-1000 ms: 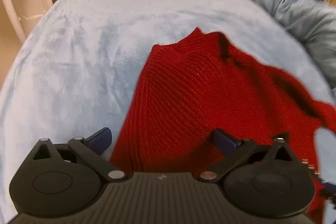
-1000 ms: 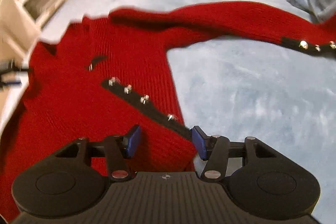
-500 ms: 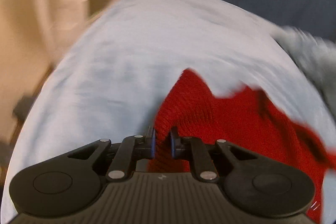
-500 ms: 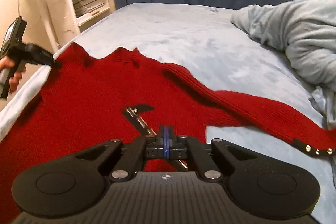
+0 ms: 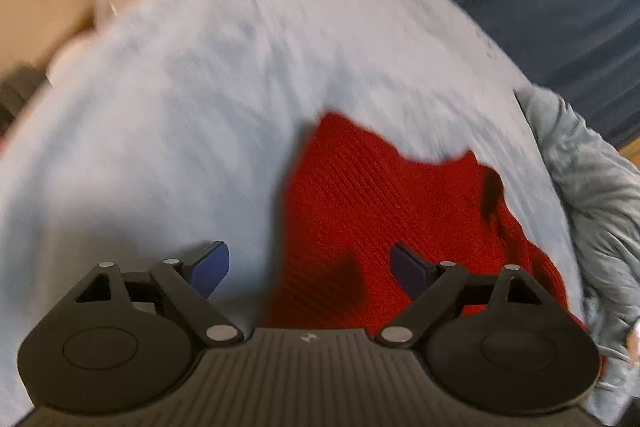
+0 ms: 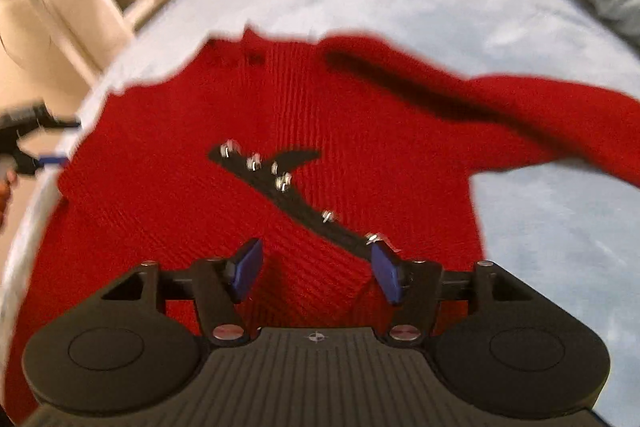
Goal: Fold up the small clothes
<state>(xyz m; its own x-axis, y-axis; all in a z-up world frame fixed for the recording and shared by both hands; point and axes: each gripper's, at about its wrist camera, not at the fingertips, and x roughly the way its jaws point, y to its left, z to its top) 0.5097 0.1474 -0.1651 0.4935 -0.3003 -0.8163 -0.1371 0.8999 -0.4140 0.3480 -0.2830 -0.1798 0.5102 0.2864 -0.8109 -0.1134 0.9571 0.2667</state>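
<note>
Knitwear fills both views: we see a red sweater (image 6: 360,131) spread flat on the pale blue bed (image 5: 200,107), its black studded strap (image 6: 296,195) lying diagonally across the front and 1 sleeve (image 6: 540,107) stretched toward the right. We find the left gripper (image 5: 310,269) spread wide and empty over the sweater's left edge. The right gripper (image 6: 316,273) is likewise parted, gripping nothing, above the lower front. A grey blanket (image 5: 592,211) is bunched along the bed's right side.
</note>
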